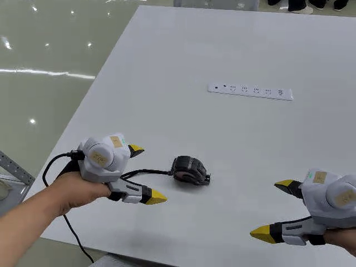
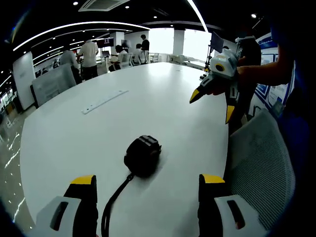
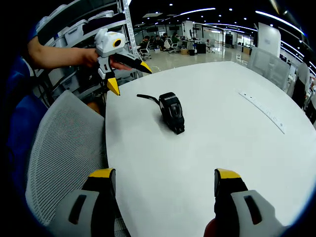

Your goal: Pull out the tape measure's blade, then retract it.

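Black tape measure (image 1: 190, 170): rounded ribbed case, thin cord (image 1: 160, 172) trailing, on matte white table (image 1: 222, 50). Left gripper (image 1: 147, 172) jaws spread wide, empty. Right gripper (image 1: 269, 208) likewise.

Black tape measure (image 1: 189, 170), white table (image 1: 167, 67), white power strip (image 1: 250, 90), yellow-tipped jaws

The left hand (image 1: 78, 189), on a bare forearm, reaches in from the lower left. It holds the left gripper (image 1: 146, 172), which points right with its yellow-tipped jaws spread wide. At the lower right, the right hand (image 1: 340, 238) holds the right gripper (image 1: 271, 208), which points left with its jaws also spread wide. The two grippers face each other, well apart. In each gripper view, the other gripper shows opposite, held in a hand.
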The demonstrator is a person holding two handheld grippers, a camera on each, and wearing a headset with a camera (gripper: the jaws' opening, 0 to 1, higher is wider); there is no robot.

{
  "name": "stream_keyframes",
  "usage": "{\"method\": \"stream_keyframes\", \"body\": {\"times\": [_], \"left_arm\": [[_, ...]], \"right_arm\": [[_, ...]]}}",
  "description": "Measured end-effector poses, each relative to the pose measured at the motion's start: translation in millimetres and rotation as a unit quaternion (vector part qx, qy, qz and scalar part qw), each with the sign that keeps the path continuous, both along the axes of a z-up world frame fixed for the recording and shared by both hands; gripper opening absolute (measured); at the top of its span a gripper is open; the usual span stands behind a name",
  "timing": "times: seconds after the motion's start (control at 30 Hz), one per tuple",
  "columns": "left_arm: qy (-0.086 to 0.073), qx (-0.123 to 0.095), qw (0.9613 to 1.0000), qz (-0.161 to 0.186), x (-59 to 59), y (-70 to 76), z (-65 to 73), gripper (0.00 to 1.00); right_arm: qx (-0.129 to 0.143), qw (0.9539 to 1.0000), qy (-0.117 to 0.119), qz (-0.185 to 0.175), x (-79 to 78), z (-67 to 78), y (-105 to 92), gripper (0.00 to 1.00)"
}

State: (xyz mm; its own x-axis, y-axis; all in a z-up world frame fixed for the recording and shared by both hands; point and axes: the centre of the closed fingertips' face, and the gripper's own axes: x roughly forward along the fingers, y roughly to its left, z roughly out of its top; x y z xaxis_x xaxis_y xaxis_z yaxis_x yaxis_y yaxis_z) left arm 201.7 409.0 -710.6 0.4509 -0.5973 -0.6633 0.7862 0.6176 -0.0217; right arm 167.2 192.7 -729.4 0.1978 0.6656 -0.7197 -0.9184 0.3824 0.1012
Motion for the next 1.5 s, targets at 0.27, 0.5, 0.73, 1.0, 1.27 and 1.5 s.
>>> {"method": "stream_keyframes", "body": {"times": [0.27,0.5,0.73,1.0,1.27,1.5], "left_arm": [[-0.001,0.004,0.9999,-0.012,10.7,-9.5,-2.4,0.77],[0.003,0.014,0.9994,-0.03,18.8,-18.3,-9.2,0.76],[0.003,0.017,0.999,-0.042,26.5,-27.1,-11.7,0.74],[0.003,0.029,0.9975,-0.064,29.6,-35.2,-18.5,0.72],[0.003,0.035,0.9961,-0.081,34.4,-42.5,-23.3,0.69],[0.006,0.04,0.9947,-0.095,39.7,-49.2,-28.7,0.68]], "right_arm": [[0.01,0.9999,-0.009,0.008,10.5,-4.9,6.6,0.73],[0.013,0.9995,-0.011,0.025,14.0,-12.6,14.9,0.7],[0.017,0.999,-0.014,0.038,18.2,-16.1,24.8,0.67],[0.021,0.9983,-0.007,0.054,20.1,-24.9,35.3,0.61],[0.023,0.9977,-0.01,0.062,28.4,-30.3,46.0,0.59],[0.027,0.9968,-0.008,0.074,34.5,-37.3,55.6,0.54]]}}
